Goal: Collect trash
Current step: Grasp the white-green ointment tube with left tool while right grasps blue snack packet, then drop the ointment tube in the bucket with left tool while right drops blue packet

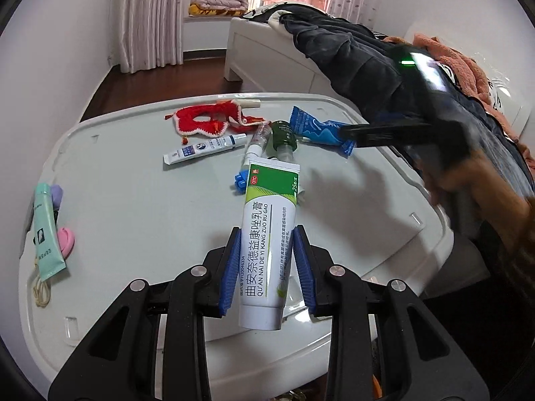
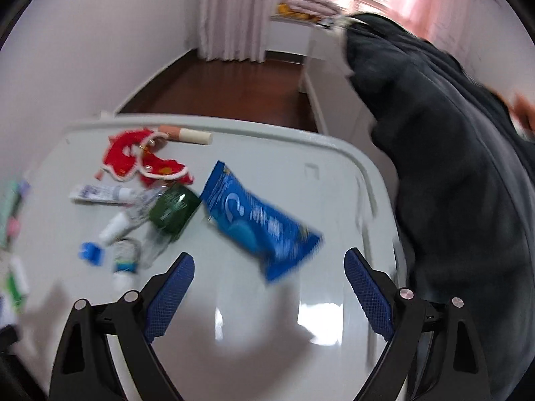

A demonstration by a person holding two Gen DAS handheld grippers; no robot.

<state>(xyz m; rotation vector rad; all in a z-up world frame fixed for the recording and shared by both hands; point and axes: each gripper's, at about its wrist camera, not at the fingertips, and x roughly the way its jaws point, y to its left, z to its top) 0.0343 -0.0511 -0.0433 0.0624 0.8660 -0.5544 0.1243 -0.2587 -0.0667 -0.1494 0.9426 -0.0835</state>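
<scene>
Filling most of both views, a pale grey plastic table top (image 1: 133,200) with a raised rim stands in a bedroom with white walls, dark wood floor (image 1: 160,70) and pink curtains (image 1: 150,13). A white bed (image 1: 267,43) heaped with dark clothing (image 1: 351,53) stands just beside its far right edge.

The left gripper (image 1: 267,234) is clamped on a white-and-green ointment tube (image 1: 267,234), its blue pads pressing the tube's two sides near the capped end. The tube runs forward from between the fingers, crimped end farthest out, and is lifted over the near part of the table. It bears black Chinese lettering, "QU AN NAI DE YI KANG ZUO RU GAO", a red OTC mark and "25".

The right gripper (image 2: 269,260) hangs over the table's right side with its fingers spread wide and nothing between them. Just ahead of it a blue snack wrapper (image 2: 257,220) lies on the table, blurred.

Beyond the tube lie a dark green bottle (image 1: 283,135), a small white tube (image 1: 204,148), a red knitted piece (image 1: 204,122) and a blue clip (image 1: 240,180). At the left edge a mint-green tube (image 1: 45,230) lies beside a pink object (image 1: 65,239).
</scene>
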